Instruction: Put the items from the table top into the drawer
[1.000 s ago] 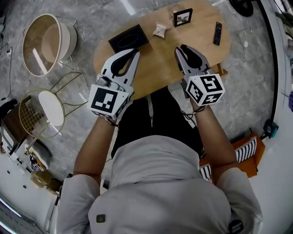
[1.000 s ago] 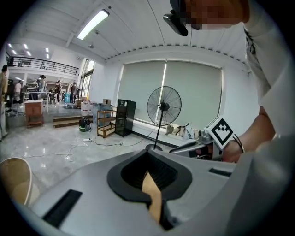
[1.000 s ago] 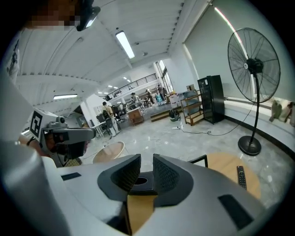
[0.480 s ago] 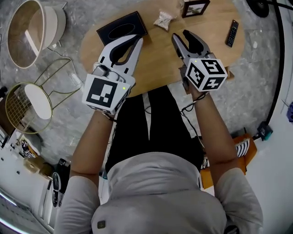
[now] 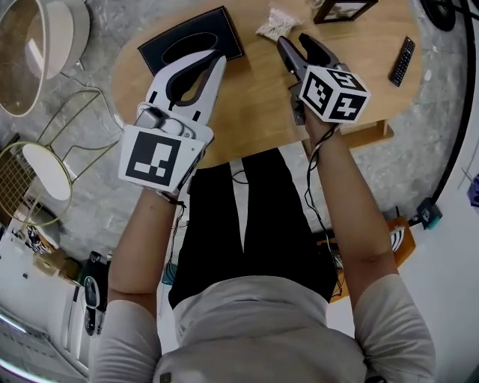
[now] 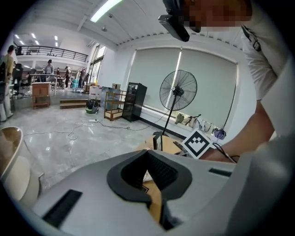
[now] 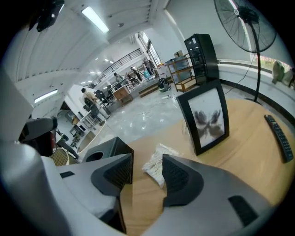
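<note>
Right claw (image 5: pixel 293 43): jaws opening, empty; I'm centring it on white packet (image 7: pixel 156 167) (avoiding picture frame (image 7: pixel 205 120)). Left claw (image 6: pixel 147 154): closed, idling.

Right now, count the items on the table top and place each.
4: black box at left, white packet centre, picture frame right of it, remote at the right end. More may be hidden.

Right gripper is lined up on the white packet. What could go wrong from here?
The right gripper is opening with nothing between its jaws. The white packet looks soft and low, so they may catch only an edge. The picture frame stands upright beyond it, and overshooting could topple it. The shut left gripper sits close to the black box and might nudge it.
</note>
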